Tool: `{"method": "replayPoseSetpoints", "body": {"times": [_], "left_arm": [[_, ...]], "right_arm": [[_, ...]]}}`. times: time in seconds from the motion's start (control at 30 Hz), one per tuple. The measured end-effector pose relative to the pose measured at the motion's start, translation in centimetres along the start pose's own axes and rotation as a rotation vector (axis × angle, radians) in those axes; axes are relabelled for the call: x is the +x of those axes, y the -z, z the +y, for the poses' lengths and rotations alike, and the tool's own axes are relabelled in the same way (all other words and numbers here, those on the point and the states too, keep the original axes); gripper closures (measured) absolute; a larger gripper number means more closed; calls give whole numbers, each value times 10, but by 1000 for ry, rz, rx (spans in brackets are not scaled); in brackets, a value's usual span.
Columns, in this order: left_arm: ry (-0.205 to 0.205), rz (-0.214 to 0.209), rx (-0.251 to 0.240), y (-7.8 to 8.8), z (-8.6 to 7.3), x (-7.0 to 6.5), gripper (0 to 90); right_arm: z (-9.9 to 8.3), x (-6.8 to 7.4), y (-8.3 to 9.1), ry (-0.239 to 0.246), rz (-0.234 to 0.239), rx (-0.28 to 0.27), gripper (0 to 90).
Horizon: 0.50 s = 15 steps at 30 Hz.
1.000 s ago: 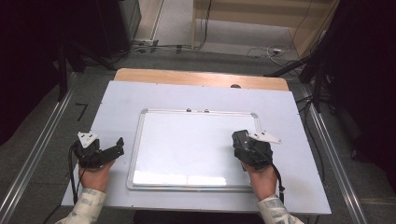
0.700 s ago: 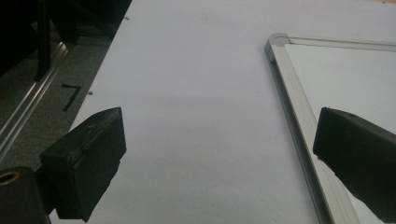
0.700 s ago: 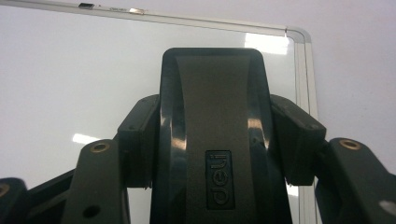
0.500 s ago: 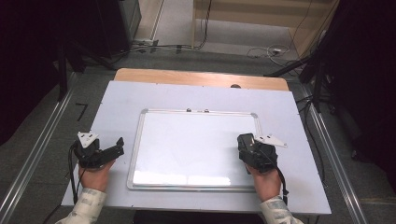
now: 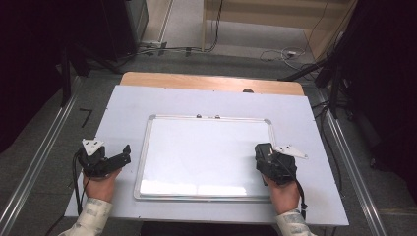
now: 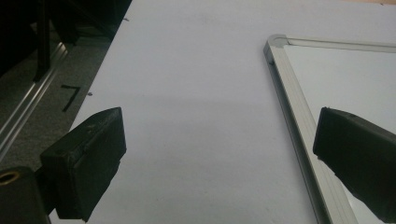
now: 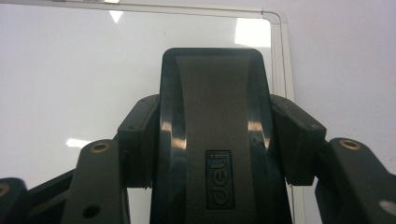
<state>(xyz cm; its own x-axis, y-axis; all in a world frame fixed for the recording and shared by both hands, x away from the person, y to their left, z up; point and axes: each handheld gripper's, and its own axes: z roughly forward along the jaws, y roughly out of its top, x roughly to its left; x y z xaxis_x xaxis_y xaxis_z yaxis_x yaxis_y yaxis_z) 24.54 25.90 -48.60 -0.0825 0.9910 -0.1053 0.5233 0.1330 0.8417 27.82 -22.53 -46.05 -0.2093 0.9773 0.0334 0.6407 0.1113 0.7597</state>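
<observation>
Your right gripper (image 5: 268, 158) has its jaws pinched on a black whiteboard eraser (image 7: 215, 135), a rounded oblong block of glossy plastic with a matt grey band down its back and a moulded "deli" badge. You hold it over the right part of the whiteboard (image 5: 206, 152), close inside the right frame rail, at about mid-height.

The board's surface looks clean and glossy white, with ceiling lights mirrored along its near edge and no marks that I can make out, so I judge the wiping largely finished. What seems left is to lift the eraser off and set it down on the desk (image 5: 162, 101).

Your left gripper (image 5: 118, 158) sits on the desk left of the board, jaws spread wide and empty; their faces are matt, slightly scuffed black pads (image 6: 88, 158).

The frame is thin brushed aluminium with rounded plastic corners (image 6: 275, 43). The desk has a smooth pale lavender top, with bare wood along its far edge (image 5: 211, 82).
</observation>
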Motion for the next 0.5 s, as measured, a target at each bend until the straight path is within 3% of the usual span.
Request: {"method": "replayPoseSetpoints", "body": {"times": [0.5], "left_arm": [[2, -4, -5, 1, 0, 1, 30]], "right_arm": [[-5, -3, 0, -13, -19, 6, 385]]}}
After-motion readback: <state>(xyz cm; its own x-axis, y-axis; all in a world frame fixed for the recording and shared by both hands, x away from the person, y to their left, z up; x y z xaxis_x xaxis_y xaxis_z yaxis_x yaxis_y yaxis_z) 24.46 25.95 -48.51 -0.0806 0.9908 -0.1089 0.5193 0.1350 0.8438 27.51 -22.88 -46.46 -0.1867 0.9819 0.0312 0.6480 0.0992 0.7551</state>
